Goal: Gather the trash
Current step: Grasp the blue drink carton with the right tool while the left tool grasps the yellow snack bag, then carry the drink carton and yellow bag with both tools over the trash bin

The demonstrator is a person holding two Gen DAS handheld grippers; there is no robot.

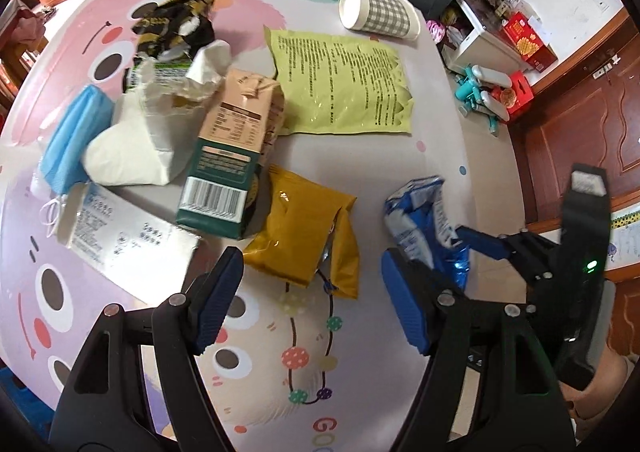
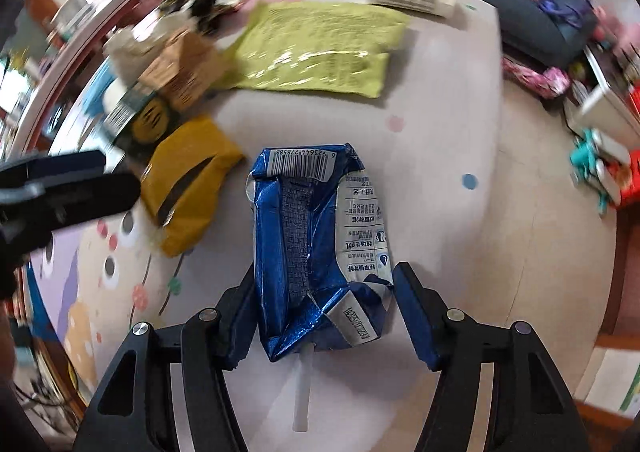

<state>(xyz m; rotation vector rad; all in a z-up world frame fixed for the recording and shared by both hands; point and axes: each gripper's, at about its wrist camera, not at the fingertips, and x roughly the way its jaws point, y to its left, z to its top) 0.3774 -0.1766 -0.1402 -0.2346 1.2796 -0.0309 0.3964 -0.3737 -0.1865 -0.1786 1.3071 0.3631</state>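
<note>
We had R gripper (image 2: 324,316) spread round the blue carton (image 2: 316,244), not pinched yet. L gripper (image 1: 312,300) spread, empty, near yellow pouch (image 1: 304,232). Next: squeeze carton, lift.

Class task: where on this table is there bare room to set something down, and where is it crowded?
Bare: the table right of the yellow-green packet, beyond the blue carton; also the near edge below the mustard pouch. Crowded: the left, around the milk carton, tissue and mask.

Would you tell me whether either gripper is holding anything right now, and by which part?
Nothing is clearly held. The right gripper is open, straddling the straw end of the crushed blue carton. The left gripper is open above the table.
</note>
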